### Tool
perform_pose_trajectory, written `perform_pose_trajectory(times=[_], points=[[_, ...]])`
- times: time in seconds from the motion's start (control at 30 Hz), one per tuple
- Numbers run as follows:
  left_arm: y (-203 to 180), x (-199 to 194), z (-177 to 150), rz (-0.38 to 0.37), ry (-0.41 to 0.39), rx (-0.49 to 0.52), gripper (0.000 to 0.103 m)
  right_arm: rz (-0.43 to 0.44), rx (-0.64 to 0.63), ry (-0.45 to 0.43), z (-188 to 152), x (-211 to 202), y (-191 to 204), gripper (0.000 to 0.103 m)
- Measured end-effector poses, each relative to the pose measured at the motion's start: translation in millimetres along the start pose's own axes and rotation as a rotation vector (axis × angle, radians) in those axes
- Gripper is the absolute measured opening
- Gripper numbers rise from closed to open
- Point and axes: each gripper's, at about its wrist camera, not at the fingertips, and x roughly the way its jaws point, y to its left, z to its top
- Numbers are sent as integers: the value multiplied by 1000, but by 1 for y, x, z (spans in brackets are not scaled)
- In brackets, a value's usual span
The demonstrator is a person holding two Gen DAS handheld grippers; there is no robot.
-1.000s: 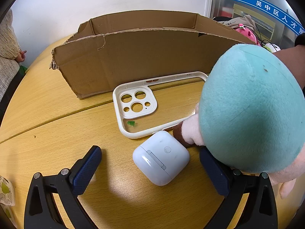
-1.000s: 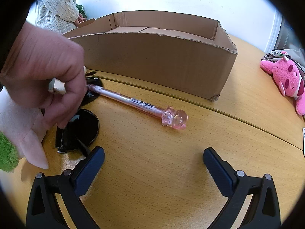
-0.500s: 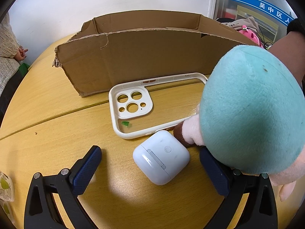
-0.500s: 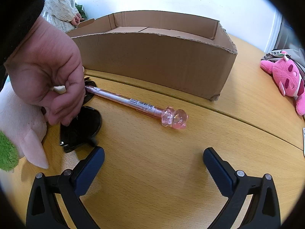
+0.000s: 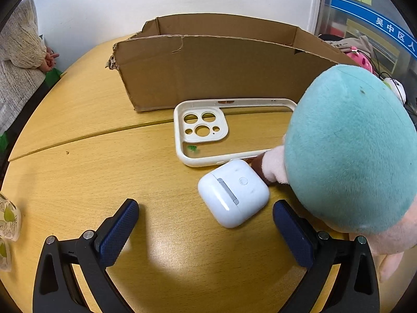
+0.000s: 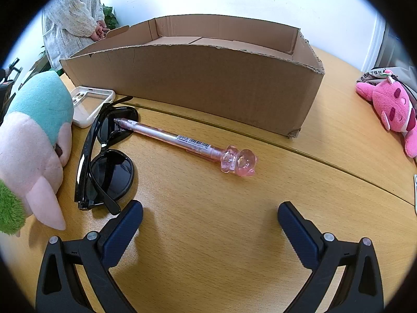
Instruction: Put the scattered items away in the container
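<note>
An open cardboard box (image 5: 213, 70) stands at the back of the wooden table; it also shows in the right wrist view (image 6: 198, 83). In the left wrist view a white earbud case (image 5: 233, 193) lies just ahead of my open, empty left gripper (image 5: 206, 224), a cream phone case (image 5: 208, 133) behind it, a teal and pink plush toy (image 5: 349, 151) to the right. In the right wrist view black sunglasses (image 6: 106, 156) and a pink pen (image 6: 187, 143) lie ahead of my open, empty right gripper (image 6: 209, 224). The plush (image 6: 34, 135) and phone case (image 6: 88, 104) show at left.
A pink plush (image 6: 391, 109) lies at the far right of the table. A person in a knitted sweater (image 6: 70, 20) stands behind the table's far left. A patterned packet (image 5: 7, 221) sits at the left table edge.
The hand that was over the sunglasses and plush has left the right wrist view, and the sunglasses now lie uncovered. The left wrist view has shifted, so the objects sit further right in it.
</note>
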Motion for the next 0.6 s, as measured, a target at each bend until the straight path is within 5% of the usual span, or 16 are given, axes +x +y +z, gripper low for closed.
perform_pose_trajectory(times=[0.43, 0.6], points=[[-6, 6, 5, 12, 4, -9, 103, -19, 26, 4, -1, 2, 2, 103], [-13, -7, 0, -8, 217, -23, 103, 61, 27, 132, -9, -17, 4, 103]])
